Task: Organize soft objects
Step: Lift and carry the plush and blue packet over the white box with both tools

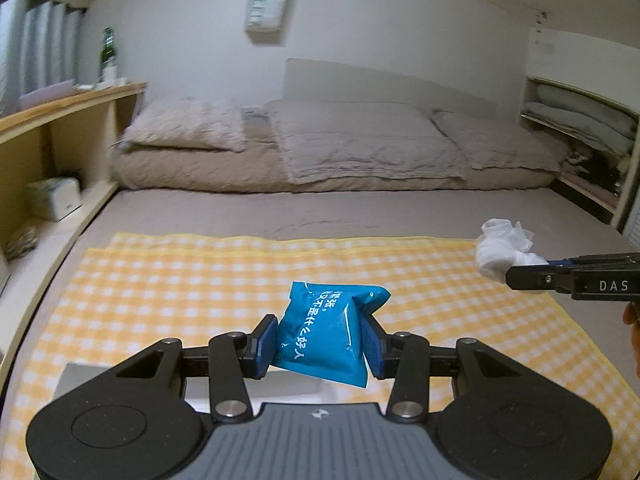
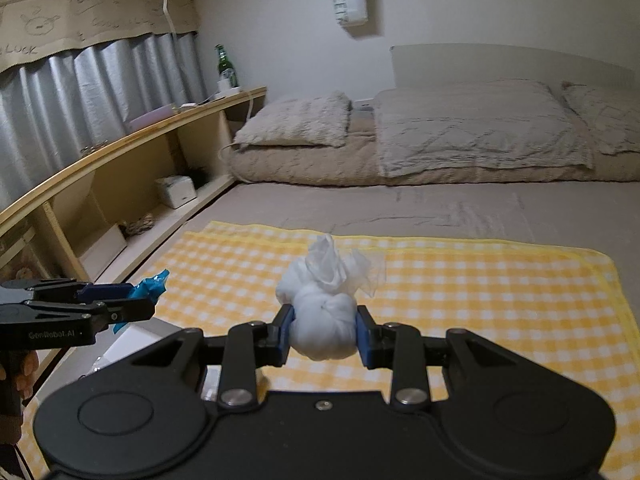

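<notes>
Left gripper [image 1: 320,344] pinches a blue pouch [image 1: 326,332] at lower centre; right gripper [image 2: 324,334] clamps a white bundle [image 2: 322,320], whose slick plastic could slip free

The right tongs [image 2: 323,338] clamp a knotted white cloth bundle [image 2: 326,312] above the near part of a yellow checked blanket [image 2: 480,280] spread on the bed [image 2: 440,204]. Near the bed's left edge, the left tongs [image 2: 136,300] grip a blue packet [image 2: 150,284] (only its crumpled end shows).
</notes>
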`<action>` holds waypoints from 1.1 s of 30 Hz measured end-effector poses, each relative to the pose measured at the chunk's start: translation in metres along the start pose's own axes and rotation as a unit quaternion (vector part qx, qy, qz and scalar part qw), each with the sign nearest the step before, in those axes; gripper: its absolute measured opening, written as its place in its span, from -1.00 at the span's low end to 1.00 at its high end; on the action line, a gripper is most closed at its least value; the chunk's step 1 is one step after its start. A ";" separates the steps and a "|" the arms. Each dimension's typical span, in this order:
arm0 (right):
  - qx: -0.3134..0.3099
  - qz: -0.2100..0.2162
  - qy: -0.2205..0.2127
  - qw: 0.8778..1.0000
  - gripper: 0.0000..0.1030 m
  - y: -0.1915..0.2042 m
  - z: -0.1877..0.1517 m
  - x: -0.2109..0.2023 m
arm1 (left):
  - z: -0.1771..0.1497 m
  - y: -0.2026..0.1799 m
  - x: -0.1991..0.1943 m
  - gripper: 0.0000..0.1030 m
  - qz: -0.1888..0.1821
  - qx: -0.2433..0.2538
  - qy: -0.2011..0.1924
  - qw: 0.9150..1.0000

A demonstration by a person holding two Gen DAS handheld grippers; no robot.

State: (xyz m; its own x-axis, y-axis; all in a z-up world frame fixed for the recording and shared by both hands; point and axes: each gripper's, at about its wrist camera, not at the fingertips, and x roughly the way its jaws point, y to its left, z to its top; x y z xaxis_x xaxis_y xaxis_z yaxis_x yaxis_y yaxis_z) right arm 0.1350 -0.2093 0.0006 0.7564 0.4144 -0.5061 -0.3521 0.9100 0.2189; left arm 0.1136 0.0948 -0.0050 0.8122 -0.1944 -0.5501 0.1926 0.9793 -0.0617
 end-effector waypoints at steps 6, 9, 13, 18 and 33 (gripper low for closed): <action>-0.011 0.020 0.010 1.000 -0.36 0.029 0.001 0.022 | -0.012 0.044 -0.009 -0.10 0.028 -0.023 0.010 0.999; -0.014 0.032 0.014 0.999 -0.36 0.043 0.003 0.033 | -0.021 0.062 -0.009 -0.10 0.042 -0.029 0.024 0.998; -0.021 0.049 0.020 0.998 -0.36 0.062 0.005 0.048 | -0.032 0.084 -0.007 -0.10 0.061 -0.035 0.039 0.997; -0.027 0.072 0.033 0.996 -0.36 0.086 0.006 0.069 | -0.039 0.107 -0.003 -0.10 0.079 -0.041 0.048 0.995; -0.045 0.146 0.096 0.984 -0.36 0.158 -0.014 0.132 | -0.061 0.162 0.044 -0.10 0.137 -0.021 0.105 0.985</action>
State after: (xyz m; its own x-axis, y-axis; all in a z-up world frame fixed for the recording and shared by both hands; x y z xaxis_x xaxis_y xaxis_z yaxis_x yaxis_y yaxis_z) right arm 0.1714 -0.0112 -0.0429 0.5004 0.6404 -0.5827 -0.5927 0.7440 0.3085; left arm 0.1464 0.2483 -0.0901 0.6978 0.0891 -0.7107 -0.0446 0.9957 0.0810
